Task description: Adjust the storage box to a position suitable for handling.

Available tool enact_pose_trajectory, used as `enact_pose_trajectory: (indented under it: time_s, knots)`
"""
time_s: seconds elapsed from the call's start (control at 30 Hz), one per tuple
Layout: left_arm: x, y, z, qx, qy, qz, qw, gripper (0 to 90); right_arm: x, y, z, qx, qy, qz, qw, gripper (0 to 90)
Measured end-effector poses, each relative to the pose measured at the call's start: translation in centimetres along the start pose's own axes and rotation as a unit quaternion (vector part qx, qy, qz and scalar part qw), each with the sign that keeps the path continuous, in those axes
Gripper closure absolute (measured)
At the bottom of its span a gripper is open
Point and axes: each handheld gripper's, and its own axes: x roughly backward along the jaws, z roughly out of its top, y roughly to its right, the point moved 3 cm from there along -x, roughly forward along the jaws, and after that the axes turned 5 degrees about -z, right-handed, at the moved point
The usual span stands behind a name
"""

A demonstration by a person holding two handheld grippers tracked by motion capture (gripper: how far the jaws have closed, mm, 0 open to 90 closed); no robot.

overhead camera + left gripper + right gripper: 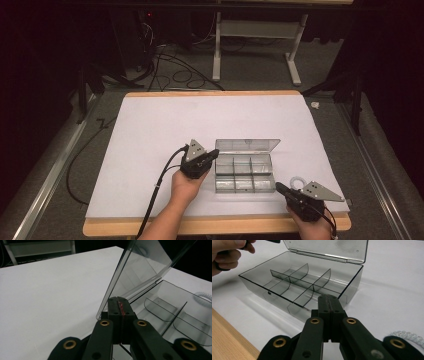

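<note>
- A white table [150, 130] sits in a dark room, cables on the floor behind.
- The clear box [243, 172] lies near its front, lid [246, 145] up, six bare compartments, no writing readable.
- My left claw [214, 154], jaws pressed together and holding nothing, sits at the box's left end.
- My right claw [278, 187], likewise closed and empty-handed, sits by its front right corner, beside a white coil [298, 182].

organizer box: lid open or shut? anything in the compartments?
Open. The clear lid stands raised behind the compartment box, hinged along its far edge. All six compartments look empty in the high and right gripper views.

L tongs [214, 155] & R tongs [279, 187] both w/ jaws pressed together, each held in a hand.
</note>
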Motion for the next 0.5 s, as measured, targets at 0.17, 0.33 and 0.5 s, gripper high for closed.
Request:
enact_pose_trajectory:
  time_s: [0.17,0.33,0.5]
  knots:
    - [-0.3,-0.3,0.0,0.003,0.002,0.004,1.0,89.9,0.0,0.0,0.0,0.0,0.0,0.0,1.0,90.0]
    - [-0.5,-0.7,-0.1,0.006,0.002,0.01,0.9999,90.0,0.0,0.0,0.0,0.0,0.001,-0.001,1.0,90.0]
    - [-0.7,-1.3,-0.2,0.005,-0.002,0.017,0.9998,89.9,0.0,0.0,0.0,0.0,0.0,-0.001,1.0,90.0]
